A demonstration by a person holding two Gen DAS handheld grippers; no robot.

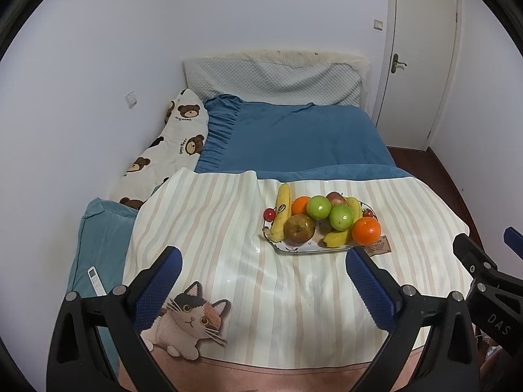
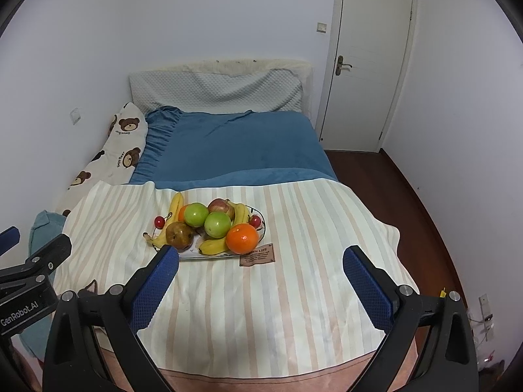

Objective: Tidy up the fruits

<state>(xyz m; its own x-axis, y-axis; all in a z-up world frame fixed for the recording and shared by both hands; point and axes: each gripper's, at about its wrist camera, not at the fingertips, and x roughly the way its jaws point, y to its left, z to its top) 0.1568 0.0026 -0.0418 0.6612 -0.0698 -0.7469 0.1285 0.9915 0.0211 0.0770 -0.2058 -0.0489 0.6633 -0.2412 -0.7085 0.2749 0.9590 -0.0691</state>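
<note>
A patterned plate (image 1: 295, 247) (image 2: 191, 254) piled with fruit sits on a striped cloth (image 1: 228, 228) (image 2: 294, 228) spread over a bed. On it lie two green apples (image 1: 318, 206) (image 2: 217, 224), a brown pear (image 1: 299, 228) (image 2: 178, 235), oranges (image 1: 366, 230) (image 2: 242, 237), bananas (image 1: 281, 212) (image 2: 212, 246), a red apple (image 1: 336, 198) (image 2: 220, 205) and cherries (image 1: 269, 214) (image 2: 159, 221). My left gripper (image 1: 263, 272) hovers open over the cloth, short of the plate. My right gripper (image 2: 260, 272) is open too, its left finger (image 2: 157, 281) just in front of the plate's near edge. Neither holds anything.
A blue blanket (image 1: 294, 137) covers the far bed, with a grey pillow (image 1: 274, 78) at the wall and a bear-print pillow (image 1: 173, 143) on the left. A white remote (image 1: 96, 281) lies on a teal cushion (image 1: 94, 245). A closed door (image 2: 369, 65) and dark floor (image 2: 408, 196) are at the right.
</note>
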